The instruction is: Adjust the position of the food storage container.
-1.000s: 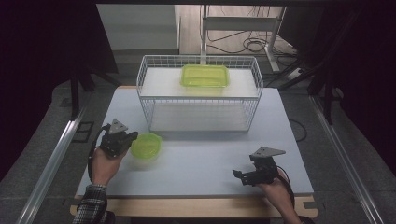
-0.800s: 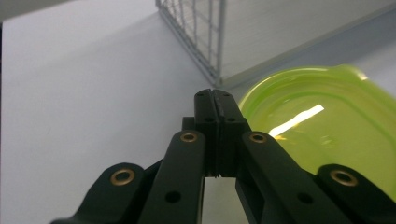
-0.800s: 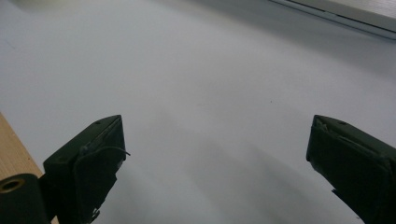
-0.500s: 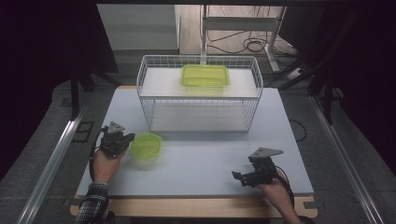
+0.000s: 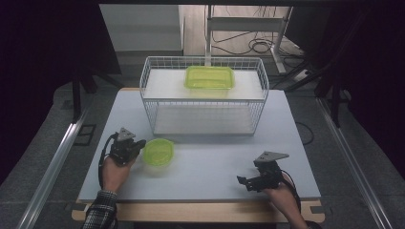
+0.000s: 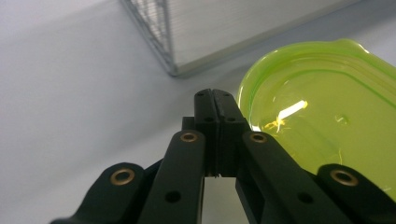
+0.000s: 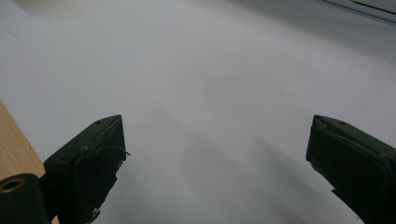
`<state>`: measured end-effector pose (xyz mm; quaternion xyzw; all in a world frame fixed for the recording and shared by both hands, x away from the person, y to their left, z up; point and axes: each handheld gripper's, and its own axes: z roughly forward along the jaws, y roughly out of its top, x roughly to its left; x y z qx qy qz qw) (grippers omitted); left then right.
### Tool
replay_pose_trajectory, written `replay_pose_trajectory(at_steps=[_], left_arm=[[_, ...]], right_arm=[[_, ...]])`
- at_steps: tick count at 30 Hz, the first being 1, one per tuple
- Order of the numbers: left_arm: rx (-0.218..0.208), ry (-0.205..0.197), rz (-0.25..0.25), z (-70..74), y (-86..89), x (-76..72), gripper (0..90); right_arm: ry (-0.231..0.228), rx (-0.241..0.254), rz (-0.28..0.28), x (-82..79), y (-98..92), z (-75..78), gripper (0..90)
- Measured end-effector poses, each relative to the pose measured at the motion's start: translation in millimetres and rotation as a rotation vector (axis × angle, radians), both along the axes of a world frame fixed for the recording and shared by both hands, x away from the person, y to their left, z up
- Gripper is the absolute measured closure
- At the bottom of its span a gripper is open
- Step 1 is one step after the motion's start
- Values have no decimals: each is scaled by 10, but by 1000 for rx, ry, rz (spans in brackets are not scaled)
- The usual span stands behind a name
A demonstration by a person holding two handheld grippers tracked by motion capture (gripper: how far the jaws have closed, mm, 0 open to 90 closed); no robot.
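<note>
One green container already sits in the wire basket, while the green bowl waits at its seven o'clock beside the clenched, empty left gripper; the right gripper idles wide open.

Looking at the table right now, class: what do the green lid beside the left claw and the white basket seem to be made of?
Lid: probably translucent plastic, glossy; a bright glint shows on it and light passes through. Basket: thin wire in a grid, likely coated metal, matte white.
</note>
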<state>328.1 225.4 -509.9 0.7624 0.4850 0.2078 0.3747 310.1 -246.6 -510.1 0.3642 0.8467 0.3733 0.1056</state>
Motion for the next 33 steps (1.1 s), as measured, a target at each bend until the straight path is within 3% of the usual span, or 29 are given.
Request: replay_pose_trajectory(at_steps=[26, 33], left_arm=[[14, -15, -170, 49, -879, -129, 900], [13, -7, -216, 62, -1041, -188, 900]], right_arm=[[7, -11, 14, -8, 4, -15, 52], [9, -11, 13, -9, 5, -15, 53]])
